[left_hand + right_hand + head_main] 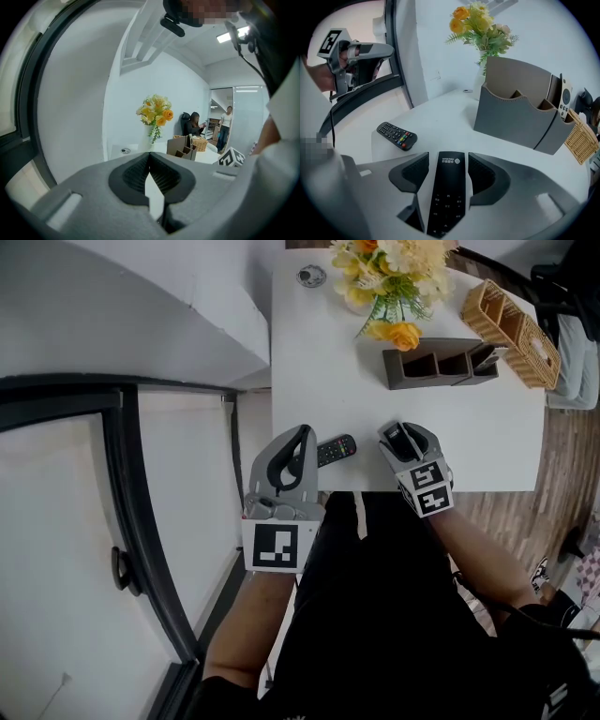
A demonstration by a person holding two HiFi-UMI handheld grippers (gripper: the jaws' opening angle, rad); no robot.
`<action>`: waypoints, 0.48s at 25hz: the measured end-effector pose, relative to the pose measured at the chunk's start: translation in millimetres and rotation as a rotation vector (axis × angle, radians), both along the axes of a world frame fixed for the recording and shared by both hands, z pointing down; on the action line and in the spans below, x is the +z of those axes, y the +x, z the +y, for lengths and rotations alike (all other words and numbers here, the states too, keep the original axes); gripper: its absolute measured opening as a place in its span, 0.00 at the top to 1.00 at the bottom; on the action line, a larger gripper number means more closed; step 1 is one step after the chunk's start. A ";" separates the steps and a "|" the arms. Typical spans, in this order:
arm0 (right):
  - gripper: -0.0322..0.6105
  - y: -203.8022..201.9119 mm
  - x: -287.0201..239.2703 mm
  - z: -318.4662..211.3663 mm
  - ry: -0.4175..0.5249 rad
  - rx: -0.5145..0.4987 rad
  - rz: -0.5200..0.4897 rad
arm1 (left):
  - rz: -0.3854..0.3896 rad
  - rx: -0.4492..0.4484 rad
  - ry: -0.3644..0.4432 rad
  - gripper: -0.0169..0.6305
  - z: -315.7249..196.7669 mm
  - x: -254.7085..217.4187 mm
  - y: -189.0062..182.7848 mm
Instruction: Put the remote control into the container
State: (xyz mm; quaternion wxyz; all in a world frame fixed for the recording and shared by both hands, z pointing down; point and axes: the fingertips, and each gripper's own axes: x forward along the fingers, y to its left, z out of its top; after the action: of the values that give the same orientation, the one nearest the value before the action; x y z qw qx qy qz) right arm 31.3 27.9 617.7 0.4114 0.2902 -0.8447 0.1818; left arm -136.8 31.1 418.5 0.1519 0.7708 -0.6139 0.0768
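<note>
Evidently the slim black remote (446, 192) is straddled rather than pinched by the right gripper (447, 161). Its fingers (412, 172) are spread with a gap on either side, presumably for a grasp, and the remote lies flat on the desk (454, 117), near the grey organiser (511, 117) but outside it. The left gripper (149, 164) is clenched on nothing, apparently unneeded.

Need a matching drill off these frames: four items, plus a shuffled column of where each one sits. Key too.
Items
1. slim black remote
2. remote with coloured buttons
3. pale remote
4. wicker basket

Places
A. upright in the grey container's end slot
B. at the table's far right edge
C. between the right gripper's parted jaws, pads clear of it
D. flat on the table, ungripped

Pairs: 1-C, 2-D, 3-A, 4-B
</note>
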 end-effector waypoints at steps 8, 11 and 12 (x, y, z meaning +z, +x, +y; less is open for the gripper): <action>0.58 2.7 14.9 -2.3 -0.037 0.005 0.024 | 0.007 -0.027 -0.016 0.97 4.9 5.0 -6.5; 0.58 3.2 15.1 -2.0 -0.039 0.004 0.017 | 0.008 -0.035 -0.022 0.97 6.0 4.9 -8.4; 0.59 3.5 14.9 -2.4 -0.041 0.003 0.015 | 0.008 -0.037 -0.021 0.97 5.7 4.2 -8.7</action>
State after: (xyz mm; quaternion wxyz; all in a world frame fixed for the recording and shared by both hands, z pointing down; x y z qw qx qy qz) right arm 34.8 25.5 632.6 0.4234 0.2842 -0.8373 0.1973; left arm -145.6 36.8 422.8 0.1639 0.7580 -0.6265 0.0777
